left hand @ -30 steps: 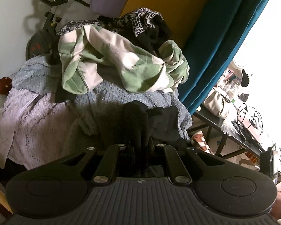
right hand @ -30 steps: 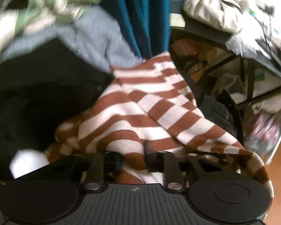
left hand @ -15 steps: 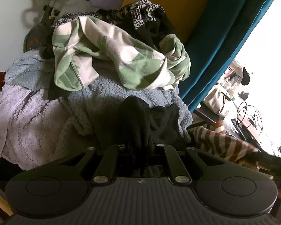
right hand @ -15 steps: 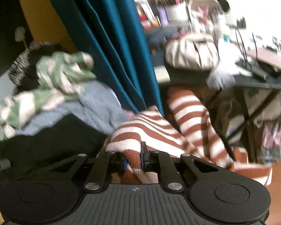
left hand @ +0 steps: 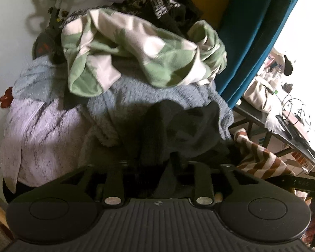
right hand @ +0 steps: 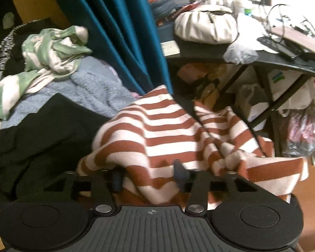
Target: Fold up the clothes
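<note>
A dark grey garment (left hand: 178, 130) lies on a pile of clothes, and a fold of it hangs between the spread fingers of my left gripper (left hand: 155, 163), which is open. A brown-and-white striped garment (right hand: 157, 126) drapes over my right gripper (right hand: 148, 174), whose blue pads (right hand: 179, 174) stand wide apart, open, with the cloth lying loose across them. An edge of the striped garment (left hand: 260, 159) shows at the right of the left wrist view. The fingertips of both grippers are partly hidden by cloth.
The pile holds a green-and-white garment (left hand: 140, 52), a blue fluffy piece (left hand: 136, 96), a lilac fluffy piece (left hand: 42, 130) and black clothes (right hand: 42, 130). A teal curtain (right hand: 126, 31) hangs behind. A cluttered black table (right hand: 262, 61) with a beige bag (right hand: 205, 27) stands on the right.
Both grippers have gone from shut to open. The right one let go of the striped garment, which now lies spread over it; the left one released the dark garment.
</note>
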Motion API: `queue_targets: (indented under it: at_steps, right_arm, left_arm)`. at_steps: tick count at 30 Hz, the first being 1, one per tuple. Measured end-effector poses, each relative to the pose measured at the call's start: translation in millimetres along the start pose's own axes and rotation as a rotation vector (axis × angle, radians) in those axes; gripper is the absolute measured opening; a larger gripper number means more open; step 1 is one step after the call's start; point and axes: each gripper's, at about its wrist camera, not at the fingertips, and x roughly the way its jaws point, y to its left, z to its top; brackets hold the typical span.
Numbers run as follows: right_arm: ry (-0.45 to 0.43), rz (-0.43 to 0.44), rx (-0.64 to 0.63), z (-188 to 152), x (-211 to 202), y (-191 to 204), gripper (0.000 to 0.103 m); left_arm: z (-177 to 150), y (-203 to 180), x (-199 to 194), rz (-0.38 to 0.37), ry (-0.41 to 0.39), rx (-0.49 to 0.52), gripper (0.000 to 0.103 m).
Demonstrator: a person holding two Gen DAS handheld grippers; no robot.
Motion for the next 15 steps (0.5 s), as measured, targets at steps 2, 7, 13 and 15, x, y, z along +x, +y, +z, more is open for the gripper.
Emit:
queue_targets:
  at_steps: [2, 7, 13, 15]
  right_arm:
    - [-0.008, -0.005, 0.013, 0, -4, -4, 0.060]
    - [-0.003, 0.005, 0.051, 0, -11, -16, 0.066]
    - [0.010, 0.009, 0.068, -6, -19, -25, 0.071]
    - [0.006, 0.007, 0.074, -8, -24, -29, 0.075]
  left_arm:
    - [3, -6, -5, -0.010, -0.029, 0.041, 0.064]
    - [8, -33, -10, -0.058, -0.057, 0.181, 0.068]
    - [-1, -60, 4, -0.148, 0.002, 0.249, 0.073]
    - [-5, -70, 12, -0.171, 0.038, 0.277, 0.073]
